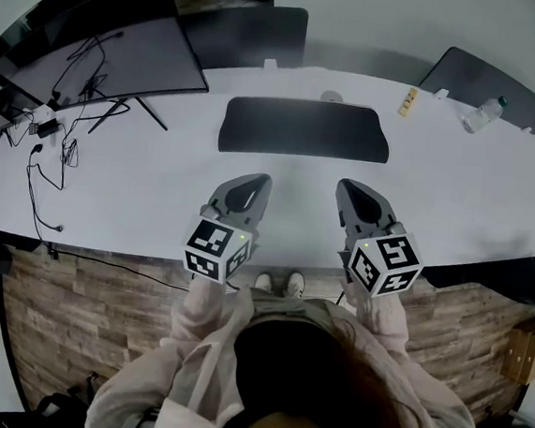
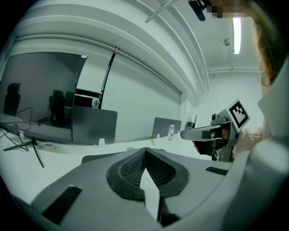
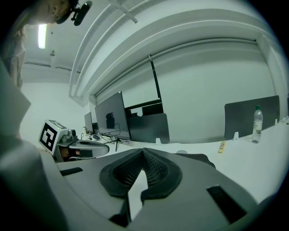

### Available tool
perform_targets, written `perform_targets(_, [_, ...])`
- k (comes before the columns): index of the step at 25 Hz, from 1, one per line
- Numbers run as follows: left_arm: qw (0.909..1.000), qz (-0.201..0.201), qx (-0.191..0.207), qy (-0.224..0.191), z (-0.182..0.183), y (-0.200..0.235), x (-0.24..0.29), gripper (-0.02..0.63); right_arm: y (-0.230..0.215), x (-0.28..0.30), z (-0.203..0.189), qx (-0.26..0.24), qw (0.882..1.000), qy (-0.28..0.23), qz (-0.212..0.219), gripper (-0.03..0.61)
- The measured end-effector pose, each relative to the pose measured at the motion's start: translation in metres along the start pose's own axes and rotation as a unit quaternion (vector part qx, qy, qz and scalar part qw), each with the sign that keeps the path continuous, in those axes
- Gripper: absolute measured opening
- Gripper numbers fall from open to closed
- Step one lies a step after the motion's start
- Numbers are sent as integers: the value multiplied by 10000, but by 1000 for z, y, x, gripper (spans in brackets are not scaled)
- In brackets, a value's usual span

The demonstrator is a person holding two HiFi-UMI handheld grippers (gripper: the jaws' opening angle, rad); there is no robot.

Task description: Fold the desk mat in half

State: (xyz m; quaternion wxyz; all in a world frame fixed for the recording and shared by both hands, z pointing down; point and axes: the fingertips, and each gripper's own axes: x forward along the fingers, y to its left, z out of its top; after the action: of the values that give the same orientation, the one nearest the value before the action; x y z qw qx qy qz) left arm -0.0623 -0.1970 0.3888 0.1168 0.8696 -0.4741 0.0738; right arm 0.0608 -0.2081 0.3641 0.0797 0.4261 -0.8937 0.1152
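I've got the left gripper and right gripper both clenched on nothing, side by side over the white desk, dark desk mat flat just ahead, untouched.

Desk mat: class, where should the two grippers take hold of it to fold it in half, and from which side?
Probably its two near corners, one per gripper, approached from the person's side. The desk mat lies flat on the desk, long edge facing the left gripper and right gripper; both are shut, so open first.
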Motion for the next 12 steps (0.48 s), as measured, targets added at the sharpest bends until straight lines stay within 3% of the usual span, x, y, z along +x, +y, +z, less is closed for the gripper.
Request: perform_targets(12, [9998,144,-132,46,-8,5,-10,26,10,0,-8,25,9999,128,77,14])
